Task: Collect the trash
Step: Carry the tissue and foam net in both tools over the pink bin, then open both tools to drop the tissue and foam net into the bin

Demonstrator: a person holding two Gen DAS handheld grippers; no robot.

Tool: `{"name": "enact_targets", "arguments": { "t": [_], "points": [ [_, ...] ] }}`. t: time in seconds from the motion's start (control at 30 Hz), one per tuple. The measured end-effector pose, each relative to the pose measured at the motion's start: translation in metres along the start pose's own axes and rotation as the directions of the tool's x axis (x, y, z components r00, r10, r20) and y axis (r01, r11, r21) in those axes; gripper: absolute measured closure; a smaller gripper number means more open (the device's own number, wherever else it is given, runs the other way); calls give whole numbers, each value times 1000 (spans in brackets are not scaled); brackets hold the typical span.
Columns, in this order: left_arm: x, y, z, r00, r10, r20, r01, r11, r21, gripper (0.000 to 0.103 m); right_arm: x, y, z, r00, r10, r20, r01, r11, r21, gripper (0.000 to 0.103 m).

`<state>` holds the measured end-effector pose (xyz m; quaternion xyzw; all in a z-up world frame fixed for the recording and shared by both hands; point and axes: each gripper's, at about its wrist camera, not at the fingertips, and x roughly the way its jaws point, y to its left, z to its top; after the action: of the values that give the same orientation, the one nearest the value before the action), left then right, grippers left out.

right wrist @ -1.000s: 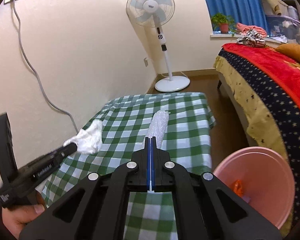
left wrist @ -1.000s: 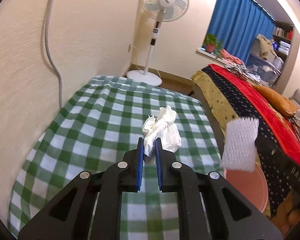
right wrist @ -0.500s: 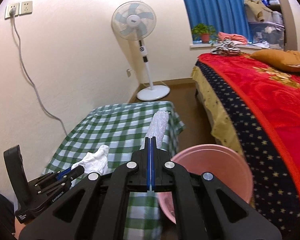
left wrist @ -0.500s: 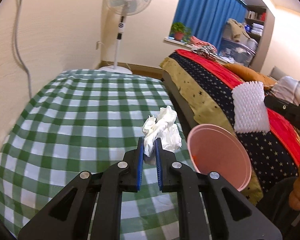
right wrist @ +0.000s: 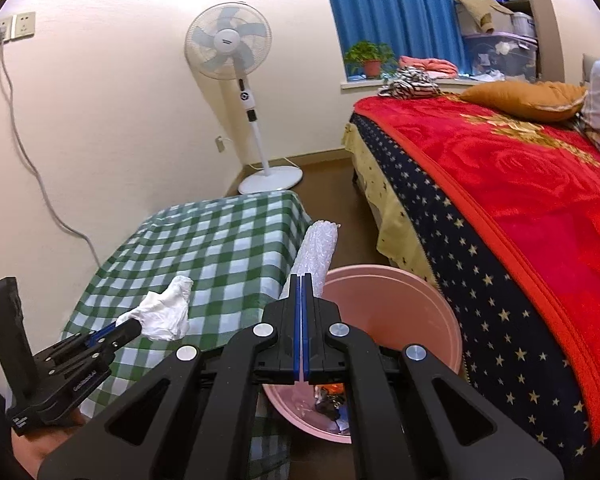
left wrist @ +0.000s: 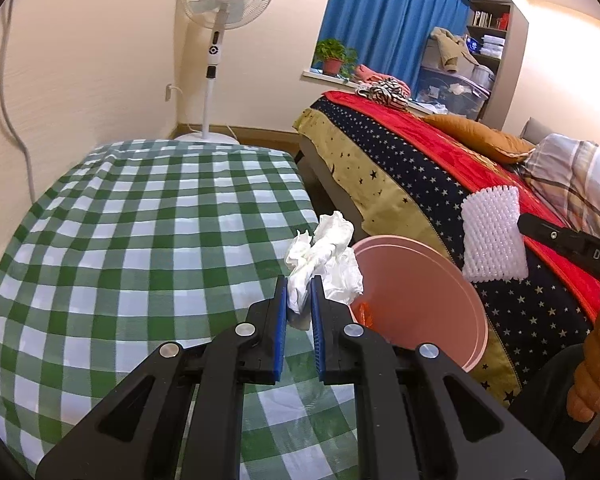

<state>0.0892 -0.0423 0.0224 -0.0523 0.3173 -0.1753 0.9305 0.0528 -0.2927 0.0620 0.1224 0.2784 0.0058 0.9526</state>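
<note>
Green-and-white checked cloth covers the surface, which stands against a cream wall, with a white pedestal fan at its far end and a bed with a red blanket to the right. Between the surface and the bed a pink bucket stands on the floor, with some scraps at its bottom. The left hand-held gripper pinches a crumpled white tissue at the edge of the surface, just beside the bucket rim. The right hand-held gripper has its blue pads pressed together on a white piece of foam netting, held above the bucket.
</note>
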Motion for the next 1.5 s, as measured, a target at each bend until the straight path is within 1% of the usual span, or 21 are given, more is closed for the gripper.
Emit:
{"name": "enact_targets", "arguments": {
  "t": [0.37,0.67,1.1,1.5],
  "points": [
    [19,-22,-3,999,-48,-12,48,999,20,92,13,-28,-2,998,-60,-4,60,996,72,102],
    [40,-47,-2,994,-106,-20,107,993,43,92,25,-35,-1,995,-102,-16,103,993,65,103],
    [73,-73,-1,986,-160,-50,163,985,51,92,34,-43,-3,989,-141,-35,143,987,72,103],
    [80,-81,-4,982,-177,-64,181,982,55,91,35,-44,-3,988,-153,-36,155,985,70,102]
  ]
}}
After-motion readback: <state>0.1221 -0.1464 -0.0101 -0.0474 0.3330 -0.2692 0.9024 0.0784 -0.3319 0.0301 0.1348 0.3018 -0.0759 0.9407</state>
